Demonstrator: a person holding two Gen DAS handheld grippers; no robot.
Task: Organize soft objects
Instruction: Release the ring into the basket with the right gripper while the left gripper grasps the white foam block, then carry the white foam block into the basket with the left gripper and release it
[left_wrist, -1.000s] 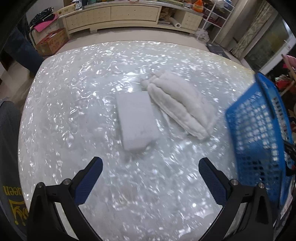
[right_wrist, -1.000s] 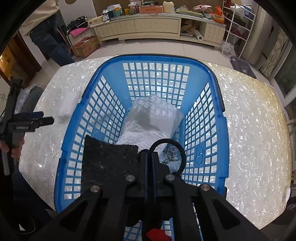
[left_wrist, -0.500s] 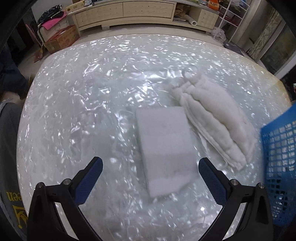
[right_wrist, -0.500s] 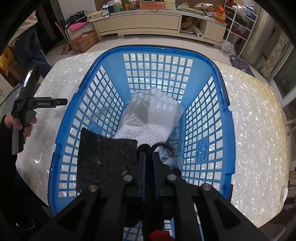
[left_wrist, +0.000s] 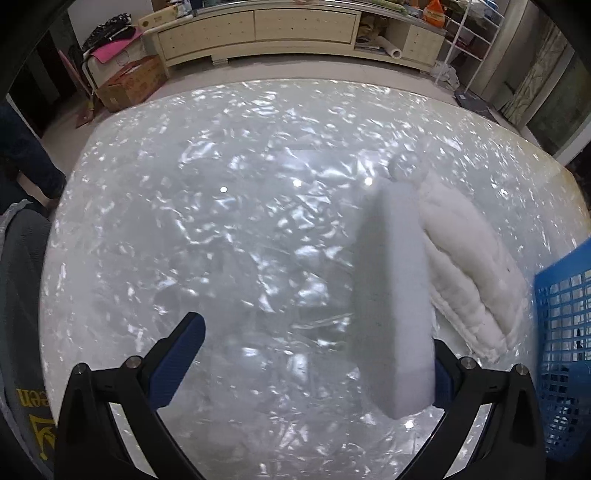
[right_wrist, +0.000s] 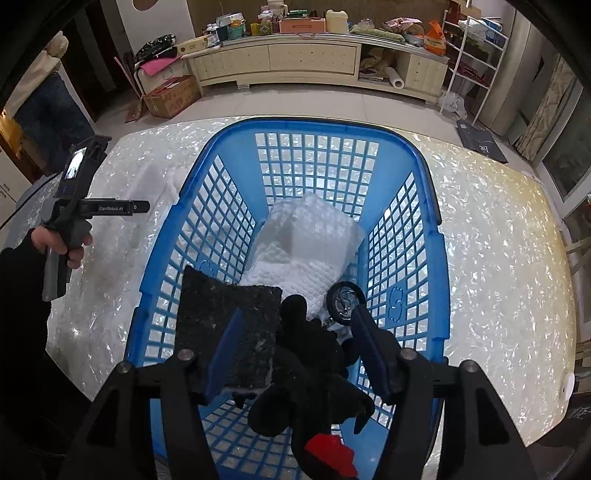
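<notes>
In the left wrist view my left gripper (left_wrist: 314, 354) is open over the pearly table (left_wrist: 221, 240). A white sponge block (left_wrist: 395, 295) stands tilted on edge against the inside of its right finger. A folded white fluffy cloth (left_wrist: 469, 266) lies just right of the block. In the right wrist view my right gripper (right_wrist: 295, 347) is open above the blue basket (right_wrist: 428, 206). A black plush toy with a key ring (right_wrist: 310, 362) sits between its fingers. The basket also holds a black sponge (right_wrist: 229, 325) and a bubble-wrap bundle (right_wrist: 310, 240).
The basket's corner (left_wrist: 565, 332) shows at the right edge of the left wrist view, close to the fluffy cloth. The left gripper's handle (right_wrist: 70, 221) is at the left of the right wrist view. A low cabinet (right_wrist: 295, 59) and a cardboard box (right_wrist: 170, 96) stand beyond the table.
My right gripper has opened, and the black plush now lies loose between its fingers. My left gripper moved forward and the white block tipped up on edge against its right finger.
</notes>
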